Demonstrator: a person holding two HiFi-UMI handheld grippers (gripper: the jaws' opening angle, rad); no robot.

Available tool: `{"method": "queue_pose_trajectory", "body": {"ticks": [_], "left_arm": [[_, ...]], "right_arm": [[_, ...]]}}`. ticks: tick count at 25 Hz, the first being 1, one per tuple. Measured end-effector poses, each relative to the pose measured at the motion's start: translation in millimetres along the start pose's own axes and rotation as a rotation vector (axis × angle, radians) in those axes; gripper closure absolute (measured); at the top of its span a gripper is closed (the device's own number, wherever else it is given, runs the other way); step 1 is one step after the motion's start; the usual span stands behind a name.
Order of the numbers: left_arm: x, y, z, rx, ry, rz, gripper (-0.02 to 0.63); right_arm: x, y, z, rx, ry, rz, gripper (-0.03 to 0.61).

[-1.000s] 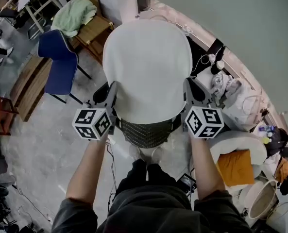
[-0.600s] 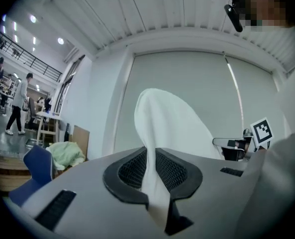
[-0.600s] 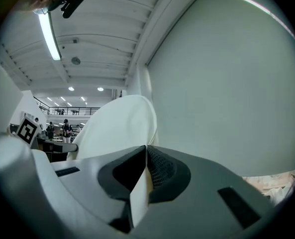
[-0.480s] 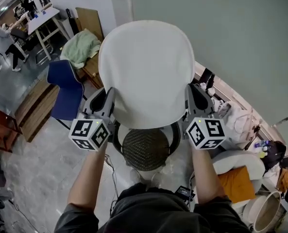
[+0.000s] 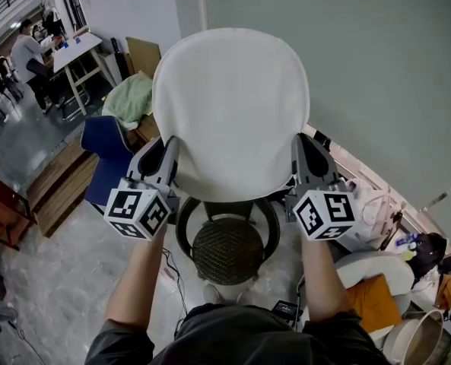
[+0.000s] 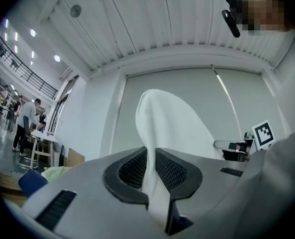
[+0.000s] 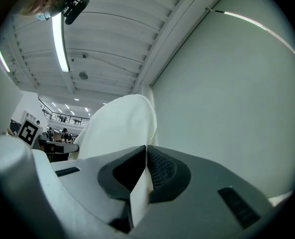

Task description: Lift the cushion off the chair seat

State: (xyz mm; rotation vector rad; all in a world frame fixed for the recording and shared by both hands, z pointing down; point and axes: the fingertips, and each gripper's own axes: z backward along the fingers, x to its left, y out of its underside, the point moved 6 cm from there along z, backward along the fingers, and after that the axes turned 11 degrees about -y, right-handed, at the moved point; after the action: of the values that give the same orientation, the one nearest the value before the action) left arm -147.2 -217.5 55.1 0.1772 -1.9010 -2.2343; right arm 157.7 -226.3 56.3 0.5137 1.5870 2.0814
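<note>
A round white cushion (image 5: 231, 112) hangs in the air well above the black woven chair seat (image 5: 227, 249), held flat between both grippers. My left gripper (image 5: 172, 152) is shut on the cushion's left edge. In the left gripper view the cushion (image 6: 169, 128) runs as a white sheet between the dark pads (image 6: 169, 169). At the right edge, my right gripper (image 5: 296, 149) is shut on the cushion as well. The cushion (image 7: 118, 128) shows pinched between the right pads (image 7: 159, 168). The chair's black rim (image 5: 182, 234) shows bare below.
A blue chair (image 5: 107, 154) and a wooden seat with a green cloth (image 5: 130, 97) stand at the left. People sit at a white table (image 5: 77, 52) far left. A white round seat with an orange cushion (image 5: 371, 299) and bags lie at the right. A pale wall (image 5: 377, 74) rises behind.
Both grippers have carried the cushion upward together, off the chair. The woven seat, partly covered a second ago, is now fully uncovered below it.
</note>
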Motion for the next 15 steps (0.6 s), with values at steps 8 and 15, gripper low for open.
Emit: {"method": "queue_pose_trajectory", "body": {"ticks": [8, 15], "left_arm": [[-6, -35, 8, -0.076, 0.012, -0.006, 0.554], [-11, -56, 11, -0.117, 0.019, -0.012, 0.554]], "right_arm": [[8, -38, 6, -0.062, -0.015, 0.046, 0.558], [9, -59, 7, -0.097, -0.017, 0.070, 0.558]]}}
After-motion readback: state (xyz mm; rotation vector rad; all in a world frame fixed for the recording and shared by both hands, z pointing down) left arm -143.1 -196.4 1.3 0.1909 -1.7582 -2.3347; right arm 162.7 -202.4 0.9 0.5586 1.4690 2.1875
